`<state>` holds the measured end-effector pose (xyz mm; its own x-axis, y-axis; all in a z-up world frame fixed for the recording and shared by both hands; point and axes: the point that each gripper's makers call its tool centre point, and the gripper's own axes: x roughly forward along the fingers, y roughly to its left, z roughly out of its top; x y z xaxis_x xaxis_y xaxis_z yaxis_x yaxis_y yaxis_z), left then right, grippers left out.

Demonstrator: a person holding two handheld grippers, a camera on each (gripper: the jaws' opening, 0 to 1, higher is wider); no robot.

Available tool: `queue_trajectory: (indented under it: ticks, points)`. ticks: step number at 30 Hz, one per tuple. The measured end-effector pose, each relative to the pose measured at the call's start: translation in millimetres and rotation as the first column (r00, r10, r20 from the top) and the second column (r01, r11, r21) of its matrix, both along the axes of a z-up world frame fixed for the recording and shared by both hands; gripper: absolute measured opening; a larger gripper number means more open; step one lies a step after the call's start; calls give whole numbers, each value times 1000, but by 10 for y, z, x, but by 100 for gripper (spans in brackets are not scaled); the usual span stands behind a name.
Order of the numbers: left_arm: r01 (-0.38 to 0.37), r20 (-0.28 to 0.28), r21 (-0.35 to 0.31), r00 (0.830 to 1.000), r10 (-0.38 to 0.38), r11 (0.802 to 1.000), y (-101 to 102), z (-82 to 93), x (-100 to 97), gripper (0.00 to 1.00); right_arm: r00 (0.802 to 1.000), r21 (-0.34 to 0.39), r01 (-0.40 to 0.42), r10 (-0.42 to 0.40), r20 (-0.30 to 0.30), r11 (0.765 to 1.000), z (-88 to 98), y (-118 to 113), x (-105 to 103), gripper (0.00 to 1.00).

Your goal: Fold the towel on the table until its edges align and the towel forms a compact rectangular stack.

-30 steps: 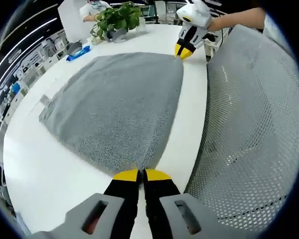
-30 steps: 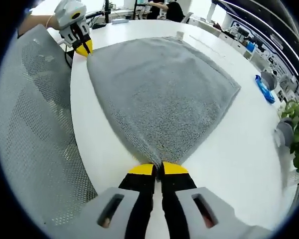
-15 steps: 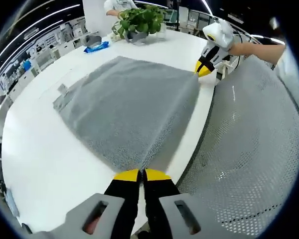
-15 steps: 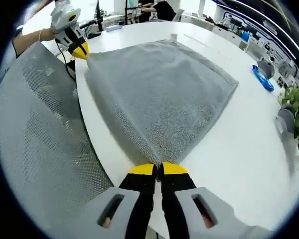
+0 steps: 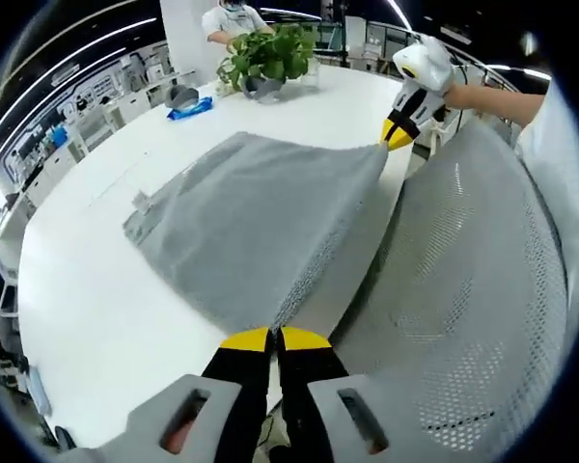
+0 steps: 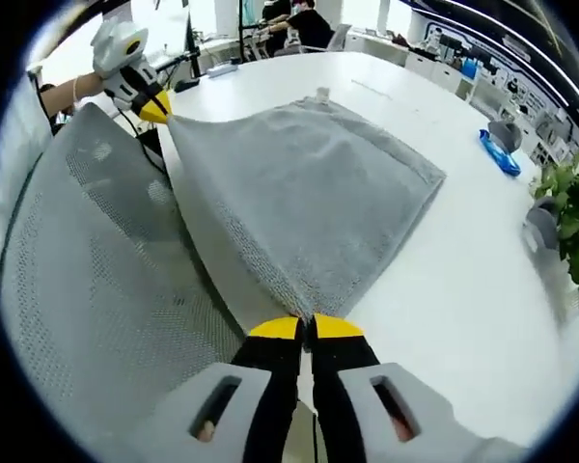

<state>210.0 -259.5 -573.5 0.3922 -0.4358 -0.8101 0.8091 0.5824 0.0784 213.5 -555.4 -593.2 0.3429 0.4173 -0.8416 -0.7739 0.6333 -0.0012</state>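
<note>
The grey towel lay spread on the white counter, its near edge raised off the surface and stretched between the two grippers. The left gripper had its fingers pinched on one near corner at 6 o'clock in the left gripper view; the right gripper pinched the other, and showed at 1 o'clock there (yellow tips down on the cloth). Holding both corners taut likely kept the edge straight for carrying it over to the far edge. A mesh chair back stood beside the counter, and a potted plant sat at 12 o'clock.
</note>
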Motion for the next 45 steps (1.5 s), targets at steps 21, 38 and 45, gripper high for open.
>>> queue_trajectory:
  ticks: [21, 38, 45]
  points:
    - [-43, 61, -37, 997, 45, 998, 12, 324, 8, 2, 999, 20, -23, 22, 47, 1000, 328, 18, 25, 0]
    - [-82, 220, -12, 972, 82, 997, 30, 743, 724, 2, 973, -6, -9, 10, 232, 1000, 767, 73, 735, 0]
    - [-129, 262, -6, 957, 126, 992, 67, 855, 1017, 2, 957, -5, 39, -36, 288, 999, 943, 96, 1002, 0]
